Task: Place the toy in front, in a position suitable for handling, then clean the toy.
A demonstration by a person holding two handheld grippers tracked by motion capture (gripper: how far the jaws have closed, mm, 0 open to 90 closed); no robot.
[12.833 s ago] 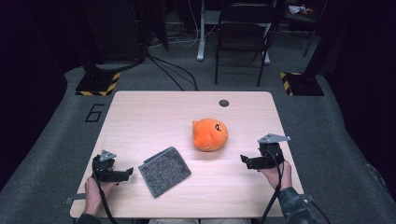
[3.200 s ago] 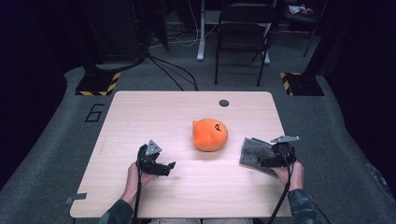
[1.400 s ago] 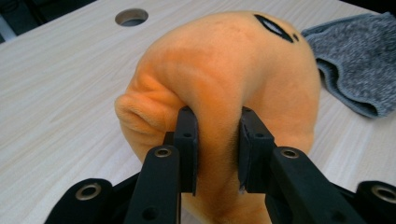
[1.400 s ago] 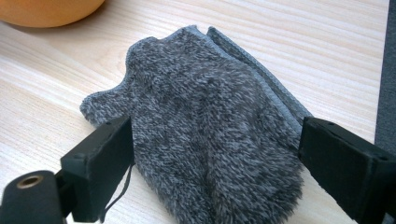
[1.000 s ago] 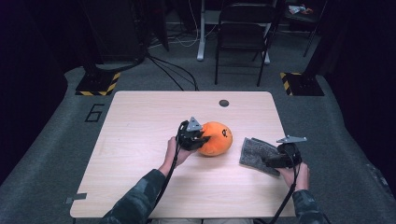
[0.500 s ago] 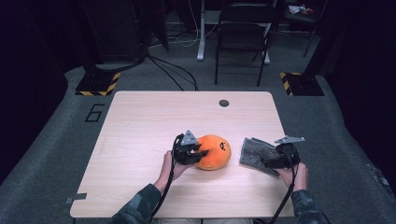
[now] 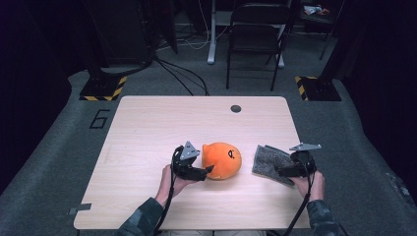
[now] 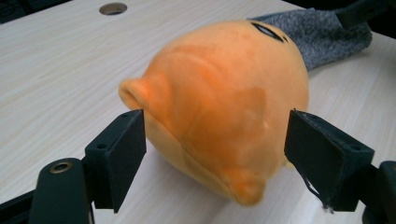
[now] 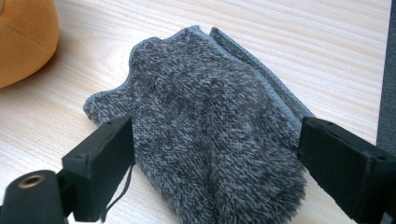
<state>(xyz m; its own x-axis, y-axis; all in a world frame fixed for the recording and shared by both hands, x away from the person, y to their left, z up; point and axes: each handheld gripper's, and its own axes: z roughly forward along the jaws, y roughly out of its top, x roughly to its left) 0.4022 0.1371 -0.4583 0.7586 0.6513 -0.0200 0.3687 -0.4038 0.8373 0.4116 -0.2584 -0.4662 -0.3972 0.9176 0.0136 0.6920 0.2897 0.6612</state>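
Your left gripper [image 8: 215,154] just opened, releasing the round orange plush toy [image 7: 222,160], dragged toward 6 o'clock; placement looks done. Right gripper [image 9: 215,163] is spread over the grey fuzzy cloth [image 9: 210,135].

one orange plush toy [image 7: 223,160] and one grey fuzzy cloth [image 7: 268,160] are counted on one wooden worktop [image 7: 147,128]. two handheld grippers are seen, left [image 7: 203,172] and right [image 7: 281,171]. one round hole [image 7: 236,108] is found in the worktop, and one chair [image 7: 255,34] behind.
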